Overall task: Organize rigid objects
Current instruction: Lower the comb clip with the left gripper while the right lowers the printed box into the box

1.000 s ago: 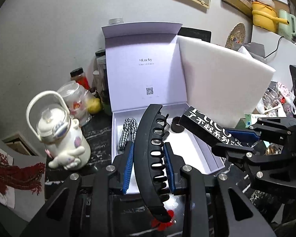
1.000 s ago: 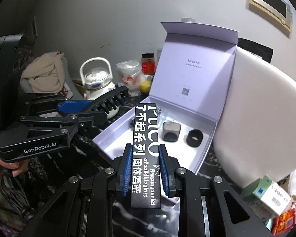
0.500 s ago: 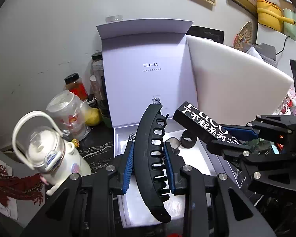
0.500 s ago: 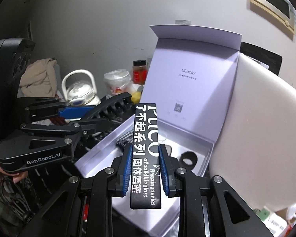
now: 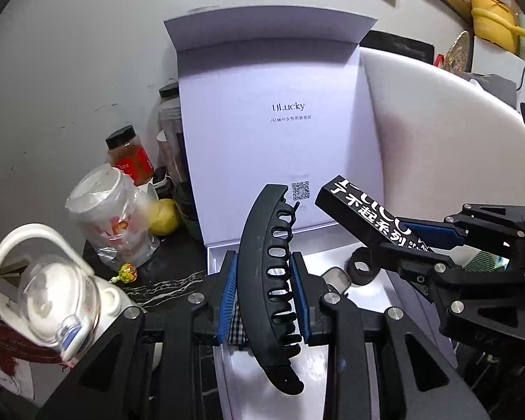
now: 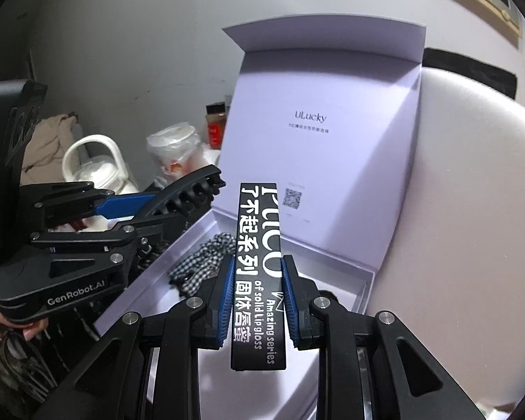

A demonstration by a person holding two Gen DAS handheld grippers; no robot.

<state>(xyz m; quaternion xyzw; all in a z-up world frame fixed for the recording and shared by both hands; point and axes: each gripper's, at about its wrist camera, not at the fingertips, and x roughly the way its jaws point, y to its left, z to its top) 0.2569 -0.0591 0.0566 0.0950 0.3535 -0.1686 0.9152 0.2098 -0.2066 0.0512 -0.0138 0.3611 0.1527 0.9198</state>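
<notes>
My left gripper (image 5: 264,297) is shut on a long black hair claw clip (image 5: 262,245) and holds it over the near end of the open white gift box (image 5: 395,301). My right gripper (image 6: 258,297) is shut on a black lip gloss box (image 6: 259,245) with white lettering, held above the box interior. The lip gloss box also shows in the left wrist view (image 5: 364,217), and the clip in the right wrist view (image 6: 189,192). Inside the box lie a checked scrunchie (image 6: 206,259), a black ring (image 5: 362,269) and a small grey case (image 5: 336,276).
The box lid (image 5: 280,119) stands upright against the wall. A white foam board (image 5: 437,133) leans on the right. A white kettle bottle (image 5: 49,287), a bagged cup (image 5: 112,217), a lemon (image 5: 162,215) and a red jar (image 5: 129,154) stand on the left.
Both grippers have moved forward and lower over the gift box with their objects still held. The box and its lid look larger and closer.
</notes>
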